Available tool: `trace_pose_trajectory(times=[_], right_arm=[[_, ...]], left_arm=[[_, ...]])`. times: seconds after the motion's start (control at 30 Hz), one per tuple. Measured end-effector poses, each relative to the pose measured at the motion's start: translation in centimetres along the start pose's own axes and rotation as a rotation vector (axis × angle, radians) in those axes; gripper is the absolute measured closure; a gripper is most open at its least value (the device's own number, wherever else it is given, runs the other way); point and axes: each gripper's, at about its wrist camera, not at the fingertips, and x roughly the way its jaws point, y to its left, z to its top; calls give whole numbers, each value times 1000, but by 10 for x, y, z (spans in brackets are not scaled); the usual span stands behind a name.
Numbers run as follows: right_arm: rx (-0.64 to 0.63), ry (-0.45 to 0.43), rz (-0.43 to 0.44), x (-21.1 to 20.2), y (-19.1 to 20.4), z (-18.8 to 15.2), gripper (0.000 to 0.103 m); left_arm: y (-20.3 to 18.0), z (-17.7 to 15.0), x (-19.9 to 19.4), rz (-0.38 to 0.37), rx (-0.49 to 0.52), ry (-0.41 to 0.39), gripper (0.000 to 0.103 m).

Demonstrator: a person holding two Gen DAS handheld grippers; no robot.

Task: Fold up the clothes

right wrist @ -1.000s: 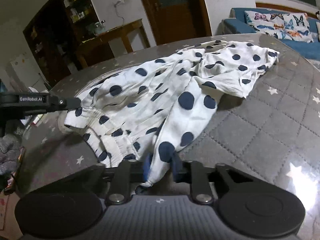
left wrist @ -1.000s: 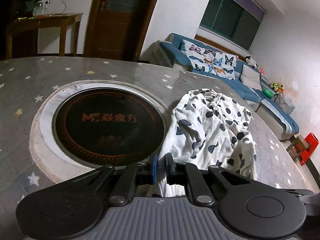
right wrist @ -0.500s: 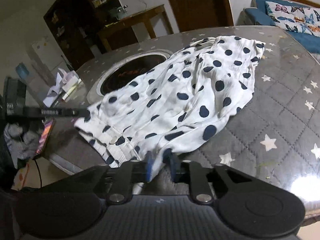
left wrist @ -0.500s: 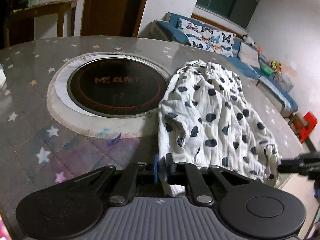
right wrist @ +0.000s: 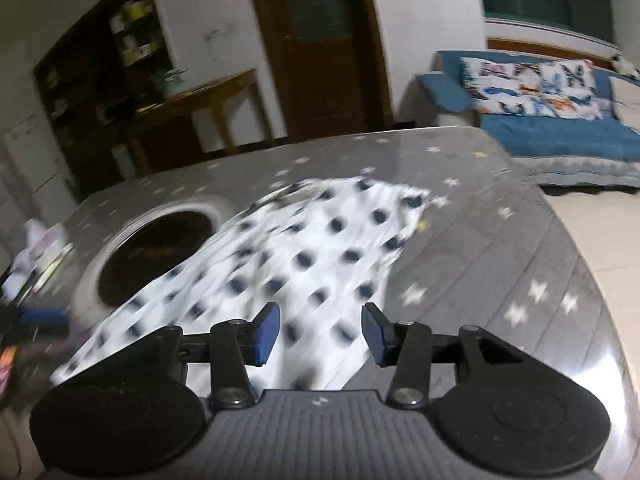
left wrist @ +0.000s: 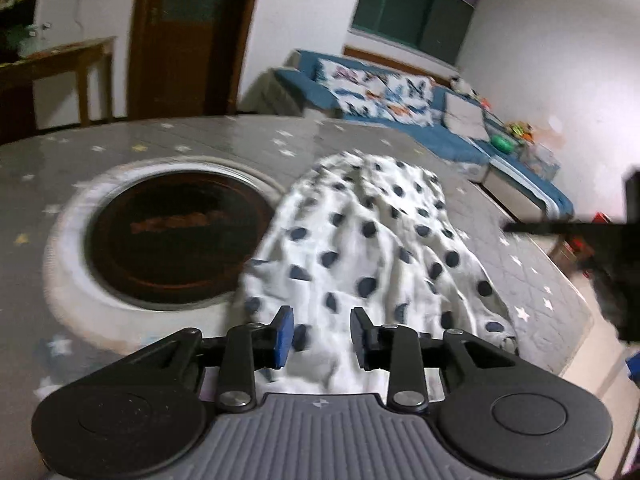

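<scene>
Big grey star-print table (left wrist: 168,140) w/ a round dark cooktop (left wrist: 176,236) set in it. The polka-dot garment (left wrist: 360,248) lies spread across the table just right of the cooktop, near edge hanging toward the grippers, wrinkly, not folded afaict. Looks thin, light, floppy, prob slides easy on that glossy top, so pinch hem corners, not mid-cloth. Left gripper (left wrist: 322,336) and right gripper (right wrist: 320,334) both have jaws wide apart w/ nothing in them, hovering over the near edge.

Left hand-held gripper (left wrist: 322,334) and right hand-held gripper (right wrist: 320,334), both with jaws apart, nothing between them.
</scene>
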Motion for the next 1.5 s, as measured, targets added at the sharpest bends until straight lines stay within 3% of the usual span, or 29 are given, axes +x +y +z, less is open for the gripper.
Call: trace_pose_trajectory(times=[0.07,0.23,0.43,0.57,0.67,0.77,0.87,1.0,1.13,1.23,1.27,1.3,1.33,1.4,1.5], right_arm=[[37,-5,-22,17,-12,13,50],[107,3,-46,68,-43,45,48],[190,30,-47,130,-75,71,45],[275,41,6,162,-93,76,45],[304,38,58,173,-97,76,57],[279,9,70,171,-90,79,96],[231,-67,50,153,-81,84,99],[139,-225,-9,108,-65,94,100],[56,-302,-183,72,-57,95,99],[-21,-222,-310,70,-52,95,85],[-32,-192,-332,72,-52,95,67],[-40,-175,-350,73,-50,94,60],[-50,-169,-369,74,-47,93,60],[-63,-167,-357,75,-38,94,60],[-60,-130,-224,86,-16,97,60]], left_arm=[[-6,1,17,-26,16,24,61],[-13,-1,48,-44,37,82,54],[-8,-3,63,-40,29,123,53],[-6,-3,68,-39,28,135,51],[-7,-2,71,-37,35,134,48],[-9,-2,73,-33,44,132,45],[-11,-3,74,-24,56,129,44],[-11,-5,73,-21,59,123,44],[-11,-6,73,-21,61,115,44],[-11,-7,73,-22,64,111,44],[-11,-7,72,-23,64,110,44],[-11,-6,72,-24,63,109,44],[-10,-7,72,-26,61,108,44],[-9,-7,70,-29,57,107,44],[-7,-8,68,-32,53,105,44]])
